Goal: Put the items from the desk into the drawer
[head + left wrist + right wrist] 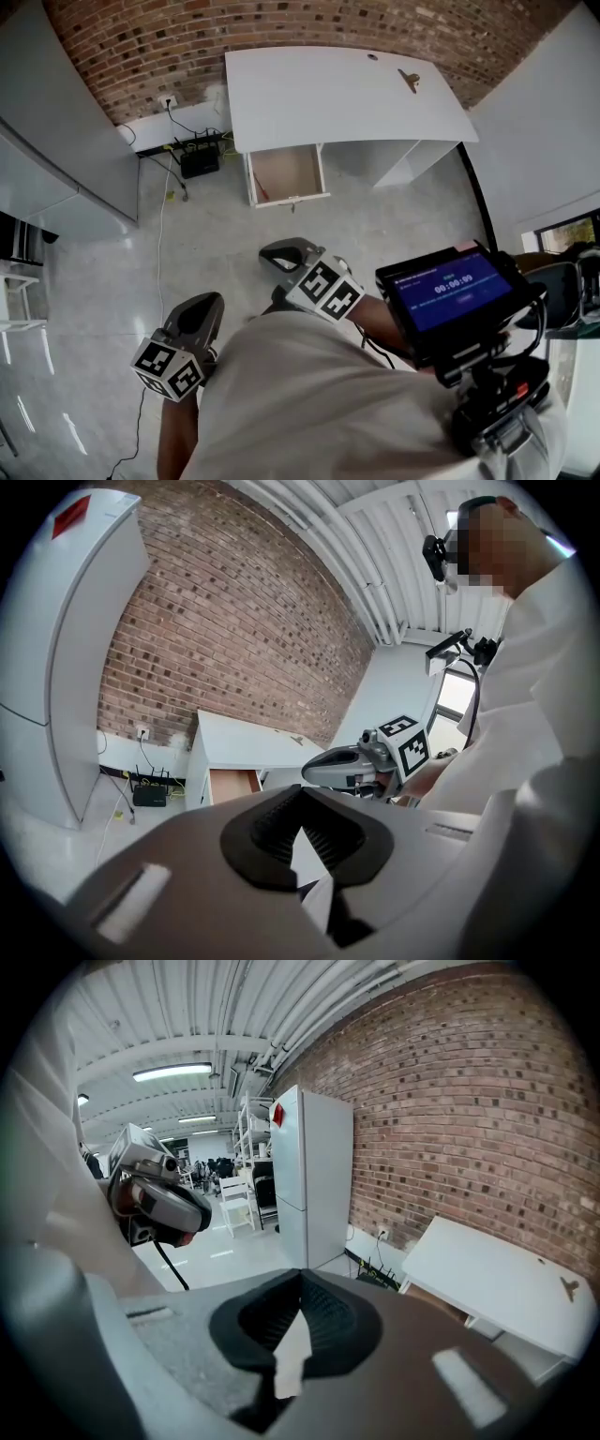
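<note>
A white desk [337,94] stands against the brick wall, far ahead of me. Its wooden drawer [286,174] is pulled open at the left and looks empty. A small brown item [409,81] lies on the desk top near the right; it also shows as the small item [568,1286] in the right gripper view. My left gripper [204,306] and right gripper [281,253] hang close to my body over the floor, well short of the desk. Both have their jaws closed with nothing between them. In the left gripper view the desk [246,742] is distant.
A tall white cabinet [66,122] stands at the left wall. A black router [199,161] and cables lie on the floor left of the desk. A phone [455,291] showing a timer is mounted at my chest. White chairs [234,1199] stand further back in the room.
</note>
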`<state>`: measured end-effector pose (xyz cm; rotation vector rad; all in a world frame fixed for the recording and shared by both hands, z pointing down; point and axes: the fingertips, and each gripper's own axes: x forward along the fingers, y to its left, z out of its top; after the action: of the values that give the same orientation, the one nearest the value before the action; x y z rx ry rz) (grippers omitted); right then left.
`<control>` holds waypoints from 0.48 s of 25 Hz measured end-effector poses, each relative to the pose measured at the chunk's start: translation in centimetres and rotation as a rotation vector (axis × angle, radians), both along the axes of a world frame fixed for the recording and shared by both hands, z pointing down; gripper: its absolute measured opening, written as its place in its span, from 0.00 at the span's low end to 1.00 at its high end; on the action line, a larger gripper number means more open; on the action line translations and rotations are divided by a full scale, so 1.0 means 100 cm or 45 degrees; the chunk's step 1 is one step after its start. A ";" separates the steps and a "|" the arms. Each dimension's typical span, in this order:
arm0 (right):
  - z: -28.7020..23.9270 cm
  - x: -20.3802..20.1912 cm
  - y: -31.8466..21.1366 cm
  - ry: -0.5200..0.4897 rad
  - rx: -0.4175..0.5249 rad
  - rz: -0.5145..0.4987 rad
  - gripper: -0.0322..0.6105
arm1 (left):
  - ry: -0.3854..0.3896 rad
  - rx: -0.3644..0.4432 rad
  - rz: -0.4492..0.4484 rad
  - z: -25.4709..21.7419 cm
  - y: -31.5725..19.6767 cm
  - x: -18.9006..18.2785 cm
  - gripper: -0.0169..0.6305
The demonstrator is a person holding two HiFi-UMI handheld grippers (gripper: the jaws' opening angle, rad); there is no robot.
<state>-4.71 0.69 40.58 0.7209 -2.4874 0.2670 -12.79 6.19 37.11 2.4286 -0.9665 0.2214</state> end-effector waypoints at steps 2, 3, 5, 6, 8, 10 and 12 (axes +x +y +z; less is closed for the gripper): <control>-0.002 -0.004 0.000 0.003 0.001 -0.007 0.05 | -0.002 -0.008 -0.003 -0.001 0.000 -0.003 0.04; -0.003 -0.004 0.000 0.005 0.002 -0.012 0.05 | -0.006 -0.012 -0.005 -0.001 0.000 -0.004 0.04; -0.001 -0.004 0.003 0.008 0.004 -0.024 0.05 | -0.019 -0.015 -0.010 0.001 0.002 -0.002 0.04; 0.000 -0.003 0.004 0.008 0.003 -0.028 0.05 | -0.024 -0.015 -0.011 0.002 0.004 0.000 0.04; 0.000 -0.002 0.005 0.006 0.002 -0.034 0.05 | -0.028 -0.017 -0.011 0.003 0.006 0.001 0.04; 0.002 -0.002 0.007 0.003 0.000 -0.039 0.05 | -0.028 -0.022 -0.018 0.004 0.008 0.002 0.04; 0.003 -0.001 0.009 0.001 -0.003 -0.042 0.05 | -0.032 -0.028 -0.027 0.007 0.010 0.002 0.04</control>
<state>-4.77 1.60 40.93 0.6780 -2.4955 0.2575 -12.57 7.15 37.80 2.4003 -0.9954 0.2546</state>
